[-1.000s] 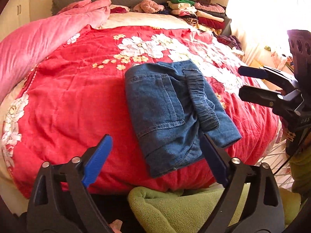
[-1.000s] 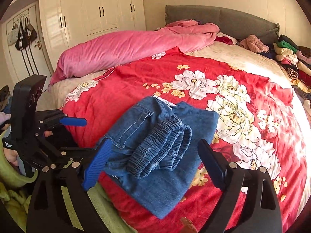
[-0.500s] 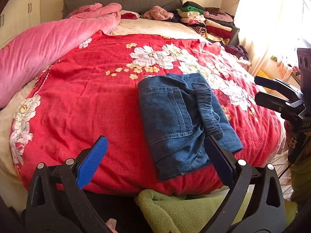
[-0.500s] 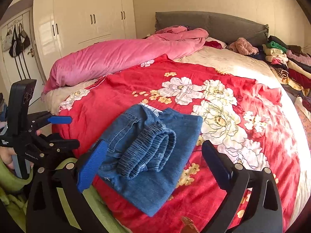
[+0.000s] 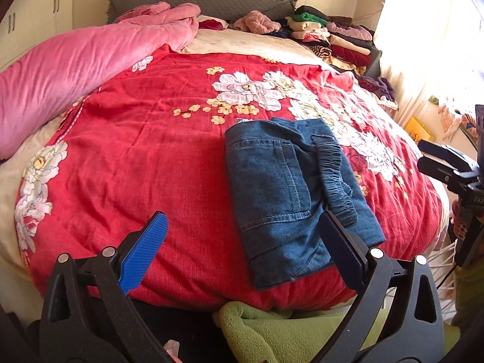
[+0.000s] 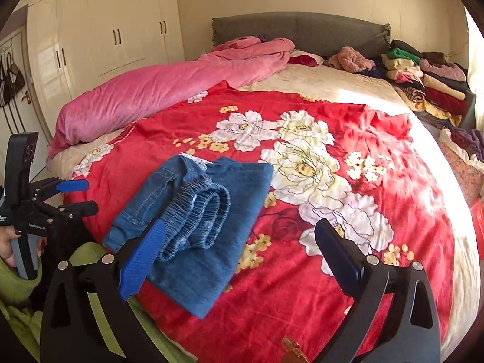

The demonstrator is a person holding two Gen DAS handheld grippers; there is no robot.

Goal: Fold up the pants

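Both grippers have drawn back from the bed over the last second, so the folded jeans (image 5: 290,193) look smaller and farther off. Going left to right: the left gripper (image 5: 242,251) hangs off the near edge of the bed (image 5: 121,157), jaws wide apart and empty; the denim pants lie in a compact stack near that near edge, elastic waistband (image 6: 196,211) rolled on top; the right gripper (image 6: 239,251) hovers beside them, jaws likewise spread and empty. Folding looks essentially finished; a good finish would be pressing the bulging waistband flat and squaring the edges. The stack's underside layers are hidden, and the window side is washed out.
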